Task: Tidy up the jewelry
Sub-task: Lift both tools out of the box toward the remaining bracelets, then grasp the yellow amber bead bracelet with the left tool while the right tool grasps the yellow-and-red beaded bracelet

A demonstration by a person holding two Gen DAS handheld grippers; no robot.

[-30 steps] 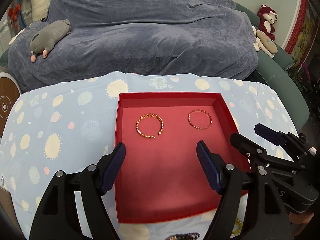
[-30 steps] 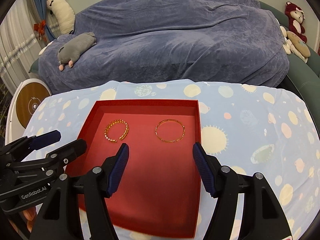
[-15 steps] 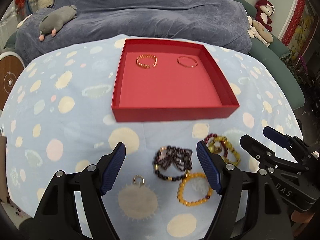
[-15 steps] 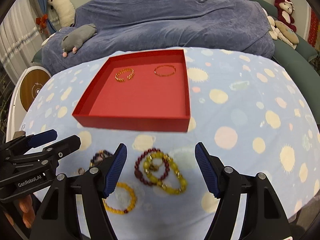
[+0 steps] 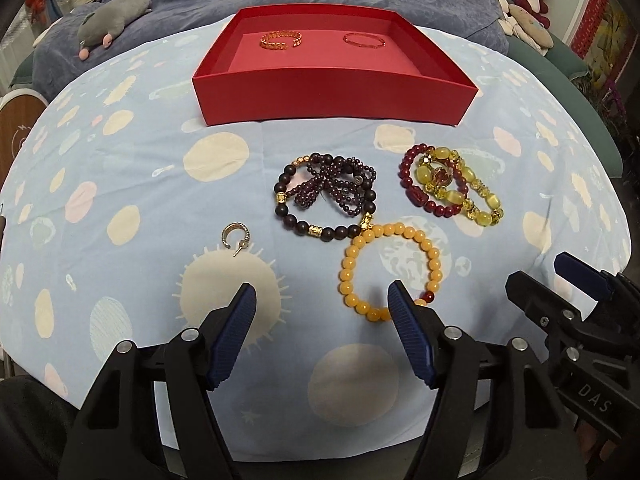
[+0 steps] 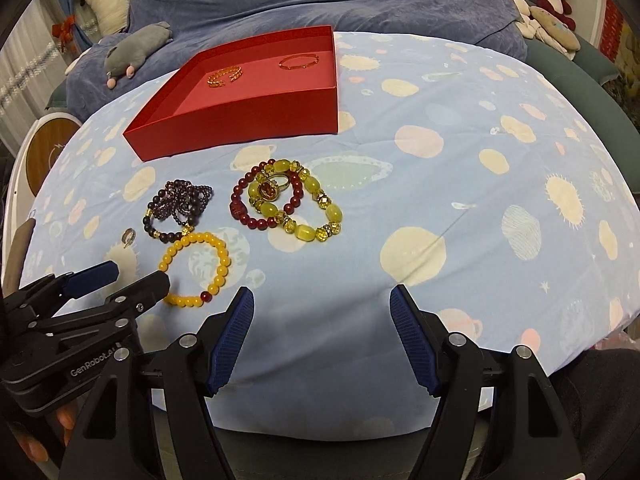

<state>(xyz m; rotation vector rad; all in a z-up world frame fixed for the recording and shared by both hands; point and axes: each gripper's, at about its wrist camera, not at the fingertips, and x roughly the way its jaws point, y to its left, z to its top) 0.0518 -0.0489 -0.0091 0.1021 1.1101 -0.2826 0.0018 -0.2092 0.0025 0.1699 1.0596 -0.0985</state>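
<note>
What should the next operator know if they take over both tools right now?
Left tool: open, empty, jaws just closing a little, low over the yellow bead bracelet.
Right tool: open, empty, over bare cloth.
Done: two gold bangles lie in the red tray, at its far end.
Left on the cloth in front of the tray: yellow bead bracelet, dark bead bracelet with a purple strand tangled in it, red bracelet overlapping a green-yellow one with a ring on top, and a small hoop earring.
</note>
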